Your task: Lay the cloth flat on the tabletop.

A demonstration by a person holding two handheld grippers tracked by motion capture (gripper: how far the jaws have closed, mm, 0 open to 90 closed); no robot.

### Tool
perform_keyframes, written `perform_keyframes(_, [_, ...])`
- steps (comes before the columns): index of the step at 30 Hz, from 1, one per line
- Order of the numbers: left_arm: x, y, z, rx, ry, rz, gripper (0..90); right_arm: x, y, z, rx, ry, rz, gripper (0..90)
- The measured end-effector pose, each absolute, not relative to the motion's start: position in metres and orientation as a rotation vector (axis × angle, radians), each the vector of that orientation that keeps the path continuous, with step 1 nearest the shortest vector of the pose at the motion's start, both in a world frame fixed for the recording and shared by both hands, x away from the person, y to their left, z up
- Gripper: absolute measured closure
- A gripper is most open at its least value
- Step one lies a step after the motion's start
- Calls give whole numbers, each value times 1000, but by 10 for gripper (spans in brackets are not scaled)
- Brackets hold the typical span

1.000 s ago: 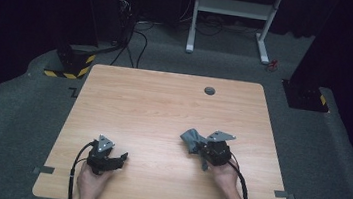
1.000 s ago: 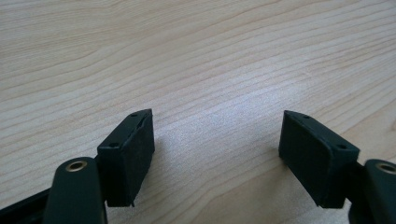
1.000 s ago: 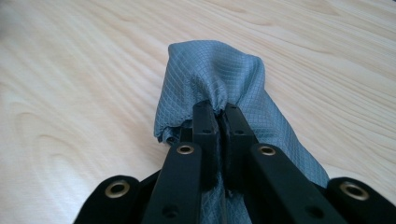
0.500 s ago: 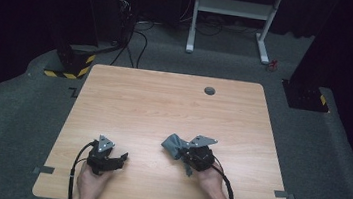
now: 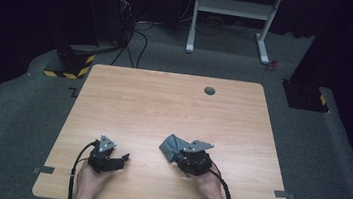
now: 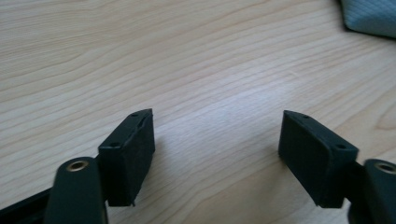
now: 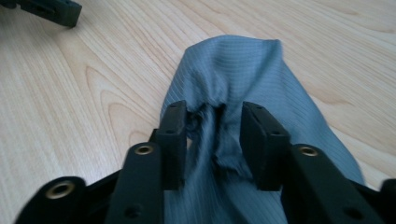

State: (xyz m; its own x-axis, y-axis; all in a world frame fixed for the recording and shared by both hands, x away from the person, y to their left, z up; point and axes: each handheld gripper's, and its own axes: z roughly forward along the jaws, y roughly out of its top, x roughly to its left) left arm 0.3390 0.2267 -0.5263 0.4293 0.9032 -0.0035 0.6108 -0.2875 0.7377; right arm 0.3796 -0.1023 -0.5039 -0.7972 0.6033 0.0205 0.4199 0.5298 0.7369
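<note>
A small grey-blue cloth (image 5: pixel 170 145) lies crumpled on the wooden table (image 5: pixel 164 103), near the front and right of centre. My right gripper (image 5: pixel 178 156) sits right behind it. In the right gripper view a pinched ridge of the cloth (image 7: pixel 243 65) stands between the jaws of the right gripper (image 7: pixel 215 122). Those jaws have just been opening, and the pads now stand a little off the fabric. My left gripper (image 5: pixel 124 160) rests at the front left, open over bare wood (image 6: pixel 217 126). A corner of the cloth (image 6: pixel 369 16) shows at its far right.
A round dark grommet (image 5: pixel 209 90) sits near the table's far edge. Grey tape tabs (image 5: pixel 43 170) mark the front corners. Beyond the table stand a white metal frame (image 5: pixel 230 7) and a yellow-and-black striped base (image 5: pixel 67 67) on grey carpet.
My right hand has carried the cloth leftward and lower onto the table, and its jaws have come apart around the fabric. The left gripper has stayed put.
</note>
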Motion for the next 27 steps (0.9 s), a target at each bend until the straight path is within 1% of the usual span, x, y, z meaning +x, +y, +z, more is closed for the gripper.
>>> perform_keyframes(3, [341, 222, -523, 2032, 1251, 522, 291, 372, -118, -500, 878, 2487, 1187, 614])
perform_keyframes(8, [339, 198, -506, 2026, 1106, 483, 318, 358, -142, -502, 932, 2449, 1251, 703])
perform_keyframes(12, [345, 175, -492, 2029, 1024, 429, 355, 353, -148, -508, 936, 2442, 1232, 707])
perform_keyframes(17, [354, 142, -480, 2053, 944, 391, 372, 351, -148, -513, 930, 2451, 1213, 715])
perform_keyframes(19, [358, 127, -475, 2076, 897, 386, 390, 350, -146, -515, 922, 2463, 1193, 716])
perform_keyframes(20, [359, 122, -474, 2089, 880, 389, 414, 350, -145, -517, 924, 2474, 1174, 715])
perform_keyframes(24, [371, 95, -473, 2150, 819, 411, 438, 351, -141, -523, 928, 2484, 1134, 708])
perform_keyframes(27, [379, 80, -476, 2208, 811, 426, 461, 350, -140, -523, 914, 2491, 1117, 678])
